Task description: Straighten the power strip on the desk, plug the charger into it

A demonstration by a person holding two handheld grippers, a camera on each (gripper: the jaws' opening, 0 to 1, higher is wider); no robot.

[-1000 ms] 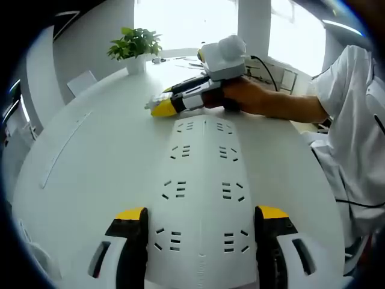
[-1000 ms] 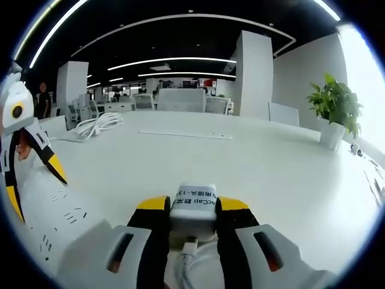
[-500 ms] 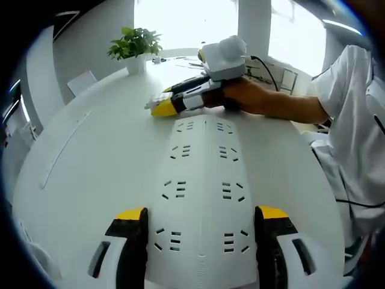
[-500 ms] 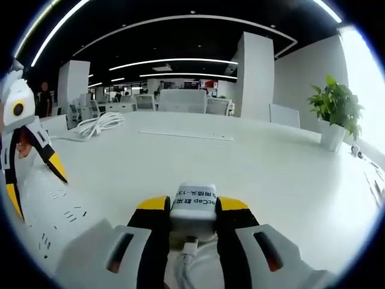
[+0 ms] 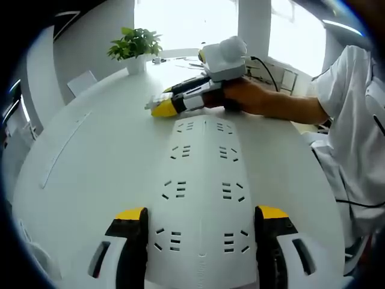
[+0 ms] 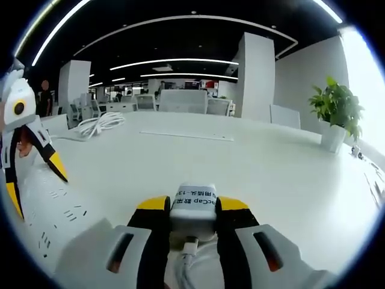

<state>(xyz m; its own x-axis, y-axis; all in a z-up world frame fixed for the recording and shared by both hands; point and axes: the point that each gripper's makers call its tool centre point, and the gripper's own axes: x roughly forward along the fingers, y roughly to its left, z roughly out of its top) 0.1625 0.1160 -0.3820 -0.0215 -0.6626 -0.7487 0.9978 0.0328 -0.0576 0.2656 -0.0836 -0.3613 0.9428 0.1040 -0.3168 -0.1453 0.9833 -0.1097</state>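
White desk in an open office, with the power strip lying flat on it.
Beyond the strip's far end, the right gripper clamps the charger; at its near end, the left gripper straddles the strip, jaws wide. A potted plant stands well beyond the strip.

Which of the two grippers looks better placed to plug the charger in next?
The right. The right gripper already pinches the charger beside the power strip, while the left gripper straddles the strip's near end, probably steadying it.
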